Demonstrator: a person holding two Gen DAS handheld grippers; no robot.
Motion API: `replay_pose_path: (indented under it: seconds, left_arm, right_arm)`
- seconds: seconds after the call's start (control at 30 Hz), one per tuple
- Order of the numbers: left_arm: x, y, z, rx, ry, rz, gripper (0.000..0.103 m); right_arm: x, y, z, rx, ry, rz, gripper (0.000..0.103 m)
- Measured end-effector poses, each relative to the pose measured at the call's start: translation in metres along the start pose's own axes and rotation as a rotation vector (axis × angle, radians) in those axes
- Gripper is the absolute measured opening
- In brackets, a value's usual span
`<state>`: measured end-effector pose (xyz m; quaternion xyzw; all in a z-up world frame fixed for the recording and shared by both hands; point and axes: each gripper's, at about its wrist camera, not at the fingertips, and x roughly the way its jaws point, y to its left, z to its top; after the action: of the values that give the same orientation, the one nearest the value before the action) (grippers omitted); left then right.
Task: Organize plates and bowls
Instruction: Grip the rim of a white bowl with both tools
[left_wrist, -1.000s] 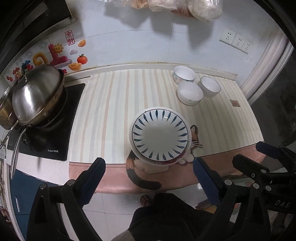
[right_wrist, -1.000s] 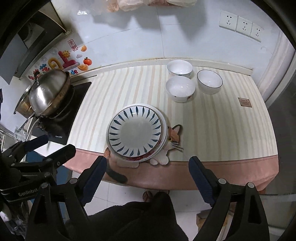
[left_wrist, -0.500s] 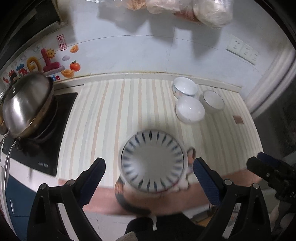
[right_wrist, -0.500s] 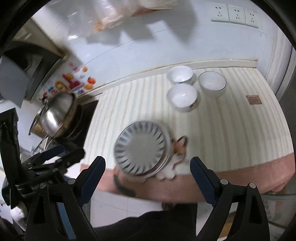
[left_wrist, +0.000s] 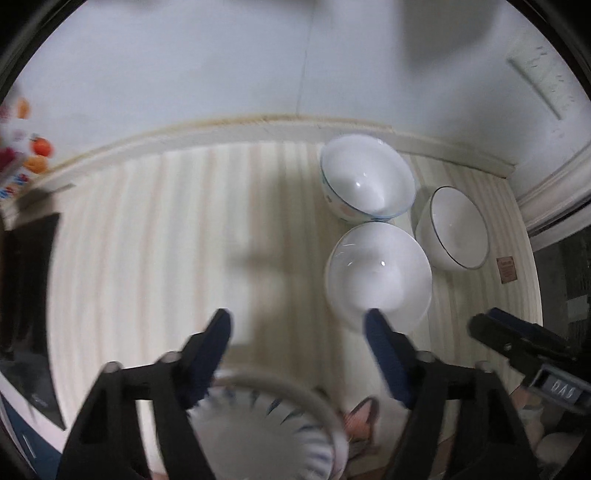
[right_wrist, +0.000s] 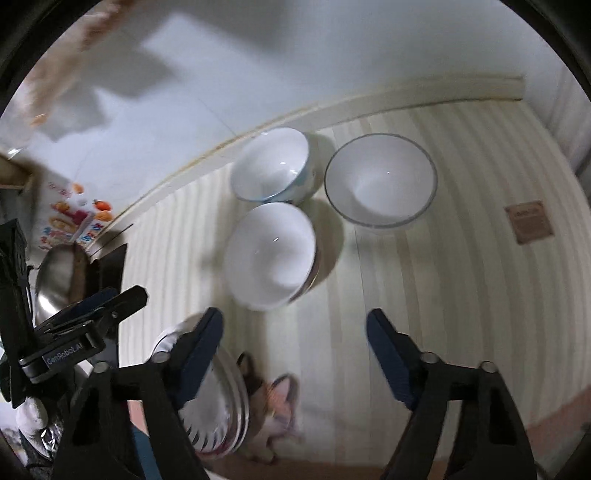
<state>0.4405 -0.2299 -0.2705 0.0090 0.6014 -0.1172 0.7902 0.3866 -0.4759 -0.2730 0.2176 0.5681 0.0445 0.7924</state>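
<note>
Three white bowls stand close together at the back right of the striped counter (left_wrist: 147, 258): a back bowl (left_wrist: 365, 181) with a blue pattern, a near bowl (left_wrist: 378, 273) and a dark-rimmed bowl (left_wrist: 456, 229). A stack of blue-leaf plates (left_wrist: 266, 424) sits under my left gripper (left_wrist: 297, 325), whose jaws are closing on nothing; its right fingertip overlaps the near bowl's rim. My right gripper (right_wrist: 295, 321) hovers just in front of the near bowl (right_wrist: 271, 254), its jaws closing with nothing between them. The plates (right_wrist: 210, 398) lie at its lower left.
A cat-shaped mat (right_wrist: 280, 402) lies under the plates. A steel pot (right_wrist: 59, 280) on a black cooktop (left_wrist: 26, 280) stands at the left. A small brown tag (right_wrist: 530, 221) lies on the counter at the right. The white wall (left_wrist: 258, 66) closes the back.
Both grippers have dropped and swept forward over the plates toward the bowls, which now loom large. Both pairs of jaws have narrowed. The picture is motion-blurred.
</note>
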Motion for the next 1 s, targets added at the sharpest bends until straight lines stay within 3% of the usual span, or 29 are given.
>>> replay_pose_path:
  seconds: [0.1, 0.23, 0.4, 0.7, 1.0]
  left_arm:
    - [0.032, -0.006, 0.016, -0.007, 0.061, -0.03, 0.059]
    - [0.066, -0.008, 0.029, -0.01, 0.13, -0.066, 0.033]
    - [0.088, -0.011, 0.032, 0.001, 0.181, -0.094, 0.025]
    - [0.077, -0.029, 0.021, 0.059, 0.188, -0.087, 0.024]
    - [0.038, -0.057, -0.001, 0.105, 0.167, -0.107, 0.024]
  right_arm:
    - [0.033, -0.01, 0.021, 0.007, 0.043, 0.009, 0.065]
    - [0.07, -0.019, 0.039, 0.023, 0.094, 0.025, 0.05]
    - [0.104, -0.024, 0.048, 0.034, 0.148, 0.041, 0.017]
    - [0.112, -0.019, 0.048, 0.012, 0.165, 0.015, 0.013]
    - [0.073, -0.014, 0.032, -0.01, 0.156, 0.03, 0.013]
